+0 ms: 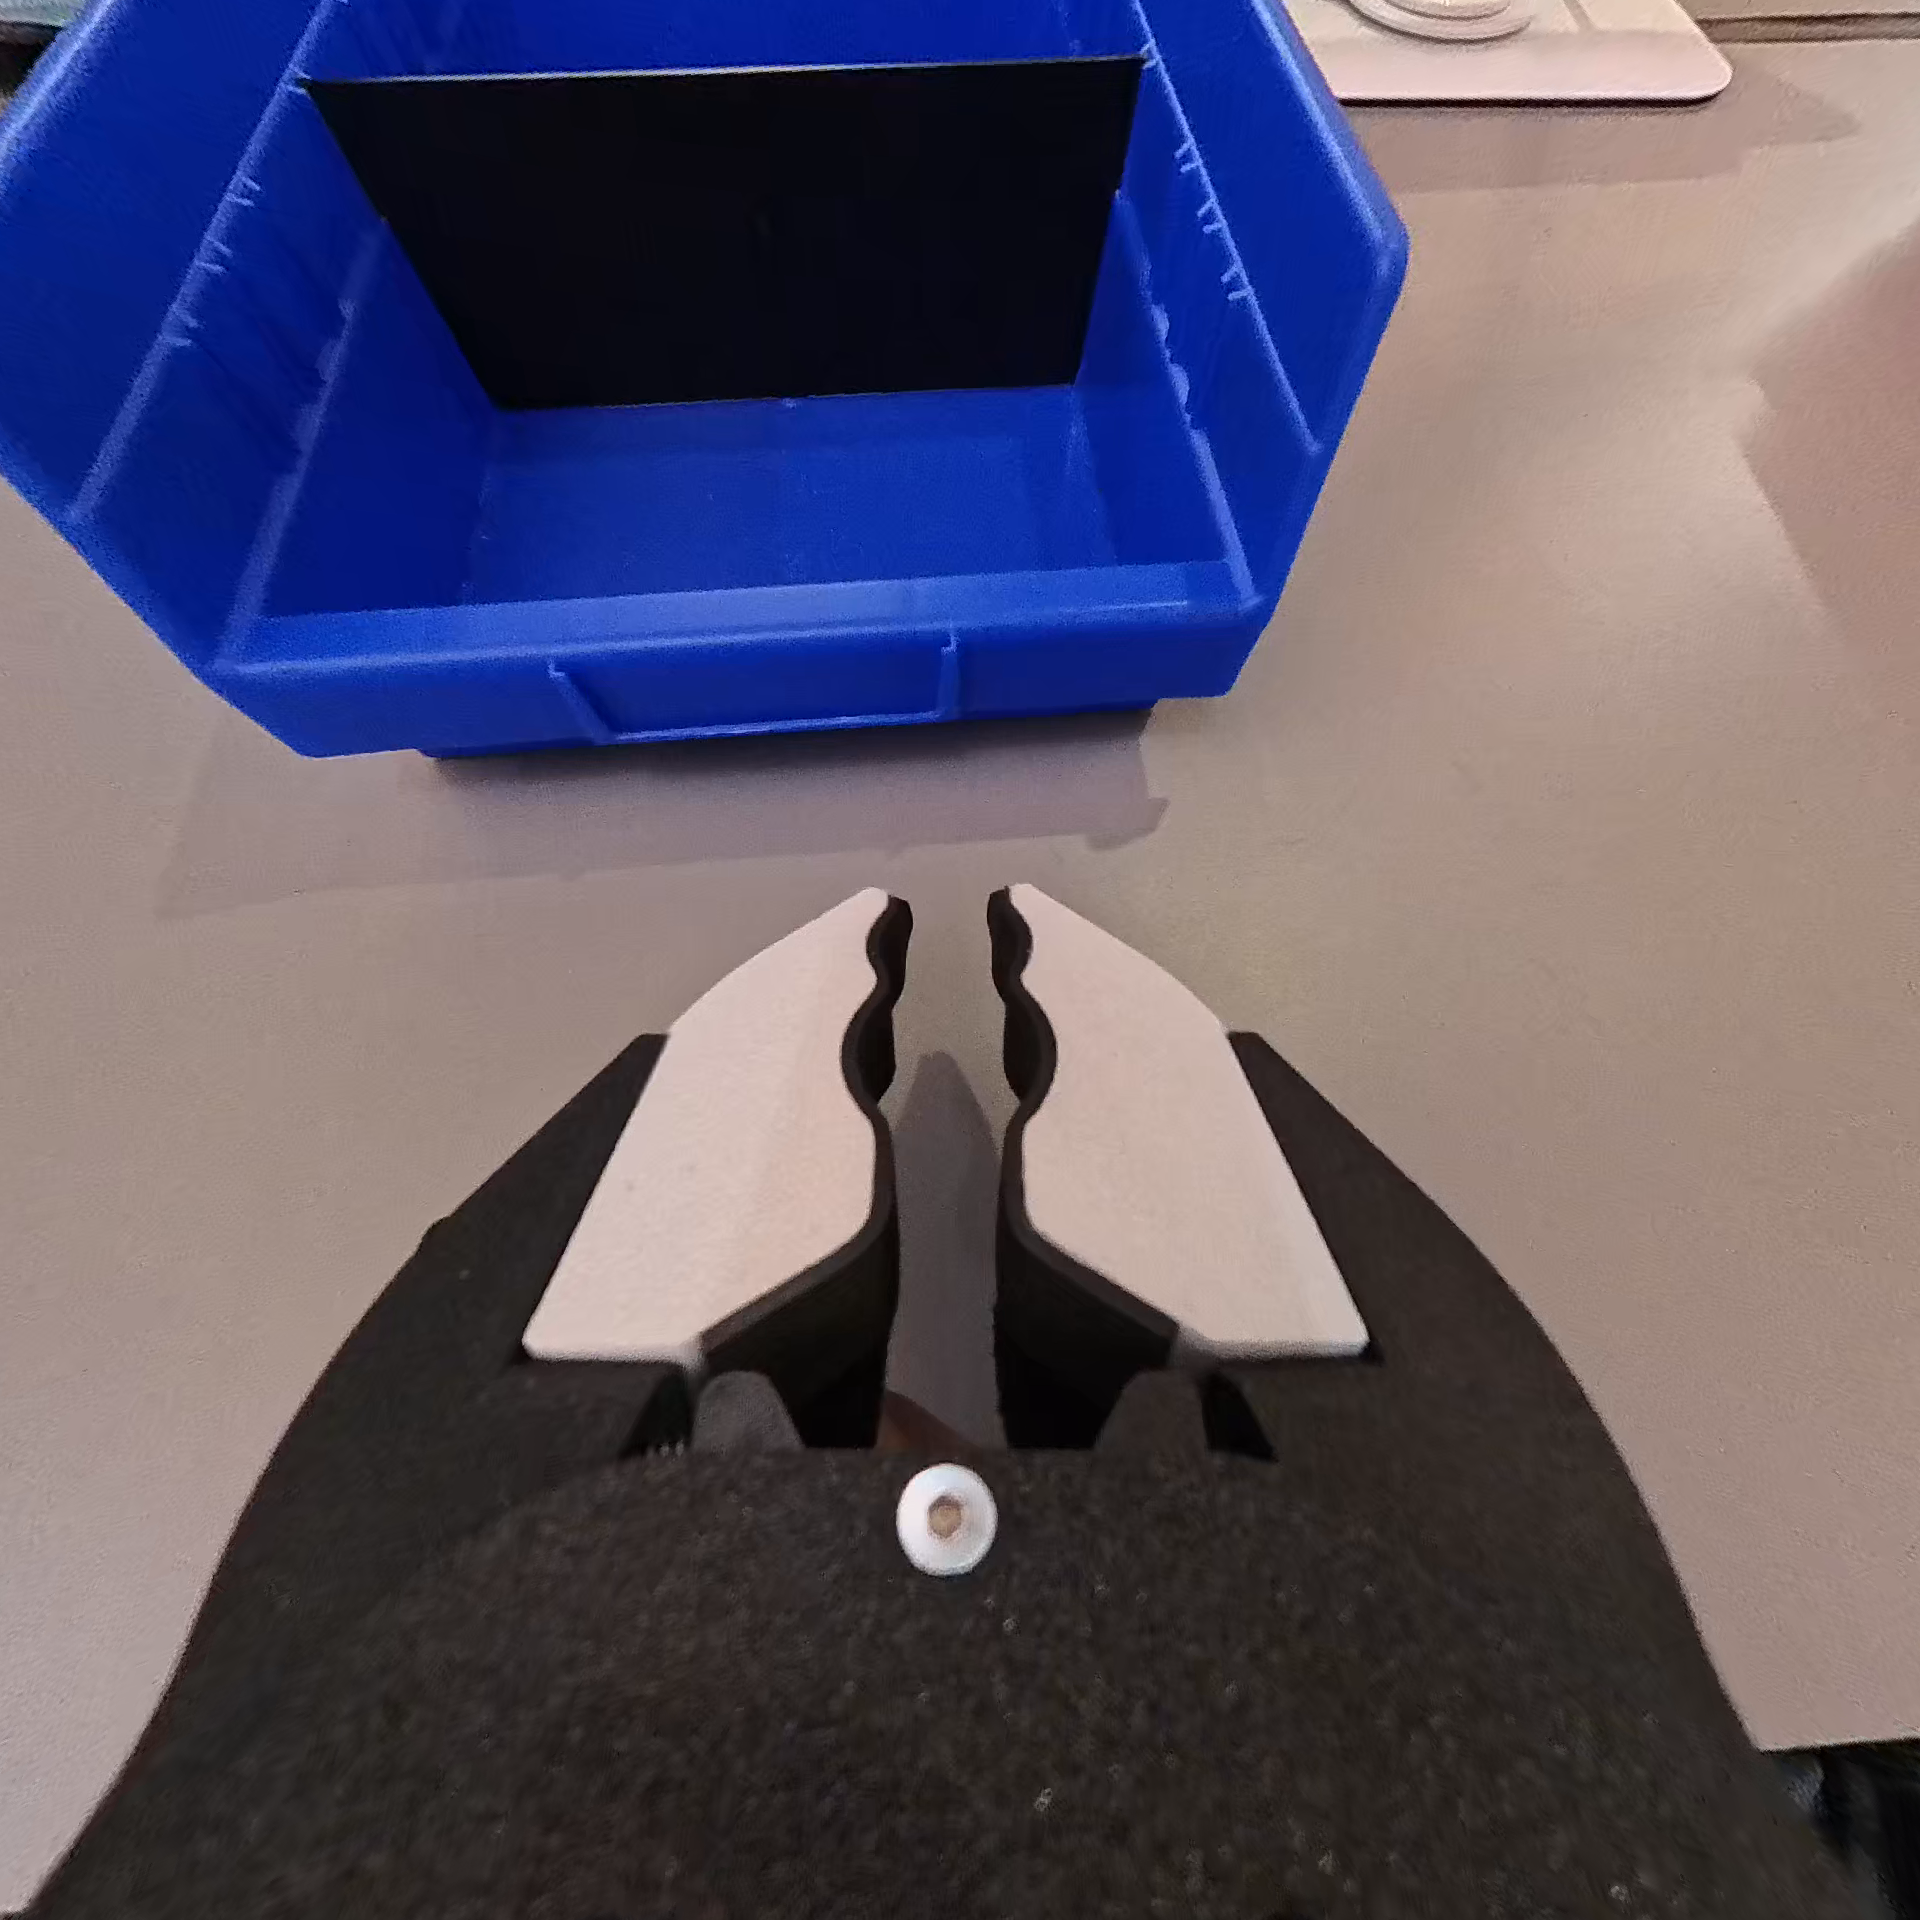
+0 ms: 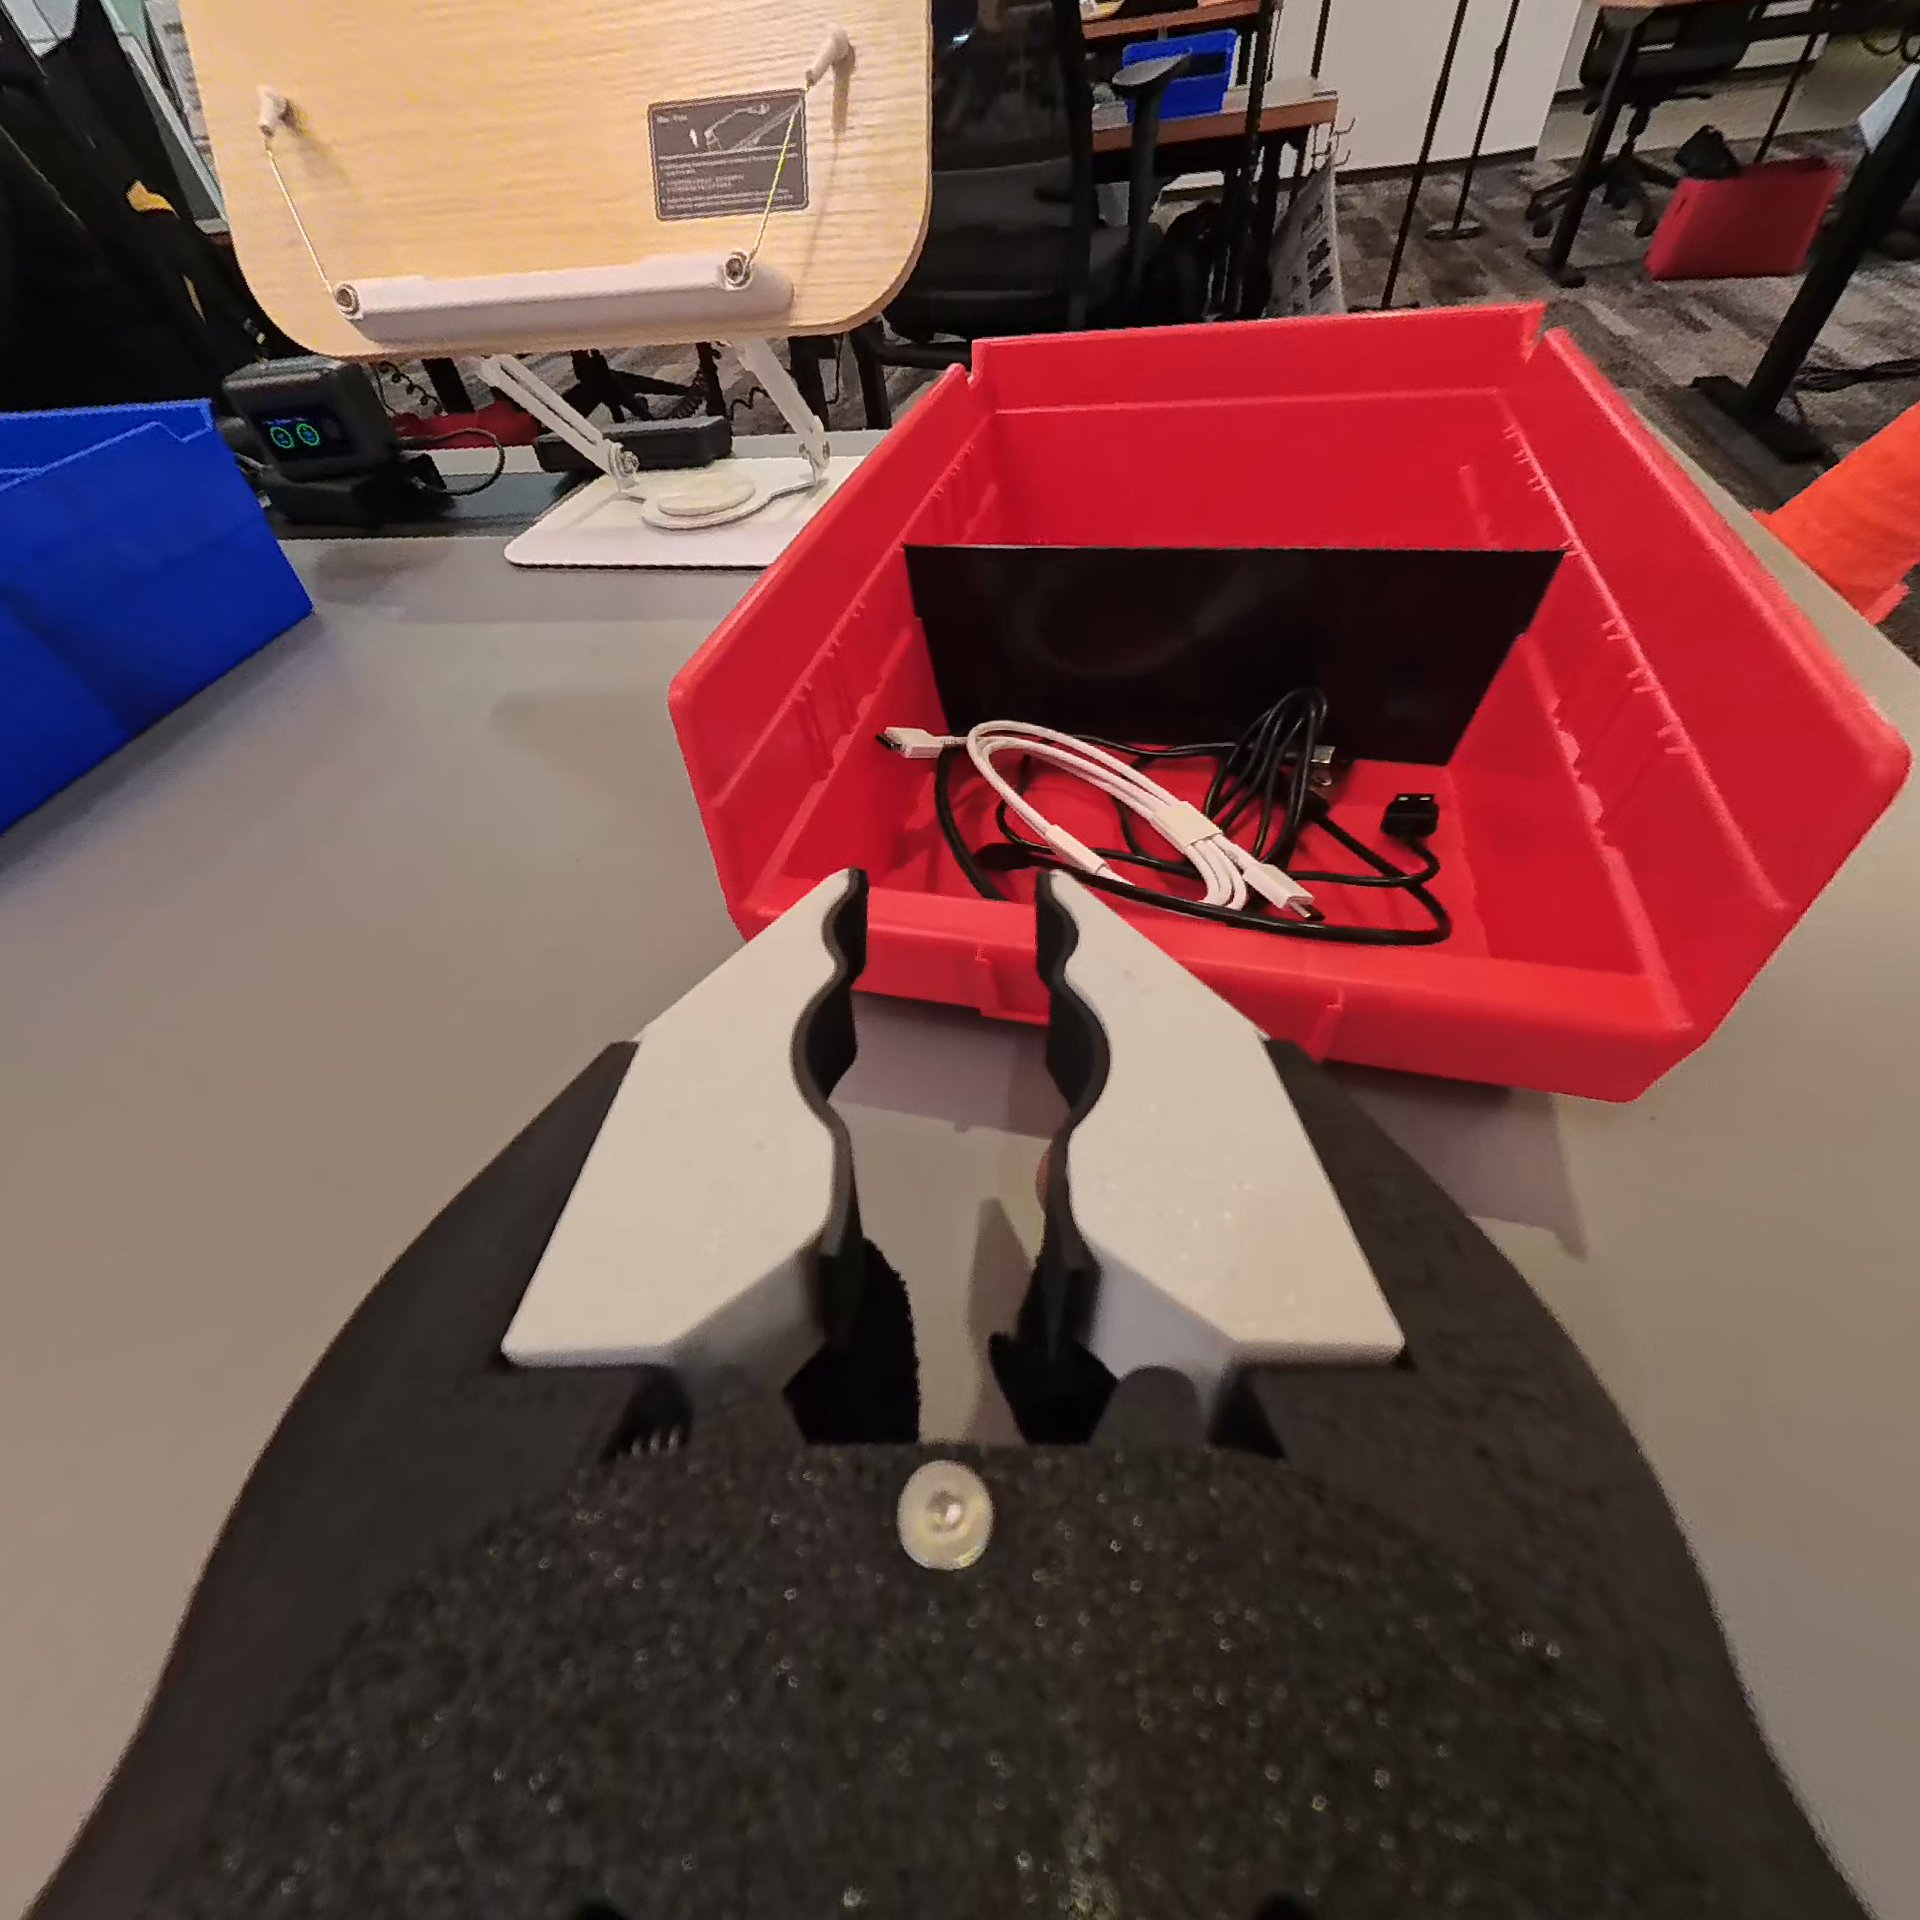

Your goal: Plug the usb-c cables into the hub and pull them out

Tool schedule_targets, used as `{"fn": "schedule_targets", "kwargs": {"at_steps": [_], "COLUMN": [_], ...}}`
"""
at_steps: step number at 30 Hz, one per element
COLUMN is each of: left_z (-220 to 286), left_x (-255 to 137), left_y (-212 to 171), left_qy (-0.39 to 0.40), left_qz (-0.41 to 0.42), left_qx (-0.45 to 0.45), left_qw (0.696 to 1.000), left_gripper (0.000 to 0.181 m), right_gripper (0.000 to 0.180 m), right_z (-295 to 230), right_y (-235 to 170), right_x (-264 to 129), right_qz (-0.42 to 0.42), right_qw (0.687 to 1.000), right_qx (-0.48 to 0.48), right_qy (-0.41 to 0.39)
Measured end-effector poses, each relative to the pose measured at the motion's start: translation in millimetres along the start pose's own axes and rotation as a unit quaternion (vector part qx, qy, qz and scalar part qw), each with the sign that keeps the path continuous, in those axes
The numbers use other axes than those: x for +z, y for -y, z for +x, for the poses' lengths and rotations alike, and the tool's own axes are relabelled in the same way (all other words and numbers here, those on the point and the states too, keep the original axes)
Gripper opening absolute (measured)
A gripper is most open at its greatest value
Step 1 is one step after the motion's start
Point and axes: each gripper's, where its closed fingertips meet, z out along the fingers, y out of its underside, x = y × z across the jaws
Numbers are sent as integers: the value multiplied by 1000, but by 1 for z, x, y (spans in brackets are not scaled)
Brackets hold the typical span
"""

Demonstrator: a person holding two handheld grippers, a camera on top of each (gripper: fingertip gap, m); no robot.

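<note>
A red bin (image 2: 1143,997) stands on the grey table in the right wrist view. Its front compartment holds a coiled white cable (image 2: 1122,800) and tangled black cables (image 2: 1278,748), one ending in a black plug (image 2: 1411,808). I see no hub in either view. My right gripper (image 2: 948,894) is open and empty, its tips at the bin's front rim, left of the cables. My left gripper (image 1: 949,909) is empty with a narrow gap between its fingers. It hovers over the table just in front of an empty blue bin (image 1: 727,644).
Each bin has a black divider (image 1: 727,229) across its middle. The blue bin also shows at the left of the right wrist view (image 2: 125,582). A tilted wooden board stand (image 2: 561,156) on a white base (image 2: 665,520) stands behind. An orange object (image 2: 1860,520) sits at the far right. One gripper's finger ends stand about 50 cm off the other's.
</note>
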Motion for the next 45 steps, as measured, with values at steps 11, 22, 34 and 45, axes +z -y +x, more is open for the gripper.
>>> {"fn": "schedule_targets", "kwargs": {"at_steps": [11, 22, 34, 45], "left_z": [18, 123, 245, 364], "left_x": [0, 2, -2, 85], "left_y": [6, 29, 40, 114], "left_qy": [-27, -148, -296, -277], "left_qz": [15, 97, 101, 96], "left_qx": [23, 160, 143, 162], "left_qw": [999, 971, 939, 942], "left_gripper": [15, 32, 31, 44], "right_gripper": [39, 50, 40, 45], "right_z": [7, -75, -113, 50], "right_y": [-6, 10, 32, -3], "right_x": [0, 59, -15, -20], "right_qz": [-29, -73, 9, 6], "right_qw": [999, 991, 991, 989], "right_qx": [30, -109, -84, 25], "right_qy": [5, 37, 100, -148]}}
